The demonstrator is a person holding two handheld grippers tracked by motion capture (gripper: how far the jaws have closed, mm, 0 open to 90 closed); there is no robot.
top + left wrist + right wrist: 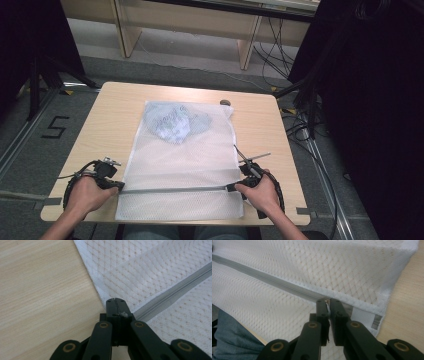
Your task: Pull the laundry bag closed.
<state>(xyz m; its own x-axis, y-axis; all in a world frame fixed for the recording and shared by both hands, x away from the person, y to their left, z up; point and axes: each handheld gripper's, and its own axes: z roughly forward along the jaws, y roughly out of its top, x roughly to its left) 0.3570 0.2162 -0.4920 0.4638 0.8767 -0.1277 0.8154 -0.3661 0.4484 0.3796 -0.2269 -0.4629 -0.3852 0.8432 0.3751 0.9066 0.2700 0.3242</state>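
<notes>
Left gripper: our left gripper (116,184) sits at the near left edge of the mesh laundry bag (185,160), jaws clenched; in the left gripper view the tips meet on the bag's hem right where the zipper (175,189) ends, with a scrap of white pinched between them.

Right gripper: our right gripper (234,187) is at the zipper's other end, jaws clamped on a small white tab that we take for the zipper pull (327,307); we cannot make out its shape.

Bag position: the bag lies flat on the wooden table (110,115), its near edge just over the table's front edge, the zipper running straight between our two grippers.

Contents: a crumpled pale garment (172,122) rests inside at the far end, well away from both grippers.

Handling: we judge the bag light, soft and limp; the mesh will bunch and slide on the smooth wood unless one end is held.

Where to hold: the hem at the zipper's end for bracing, the pull for drawing along; the open mesh could snag or stretch.
</notes>
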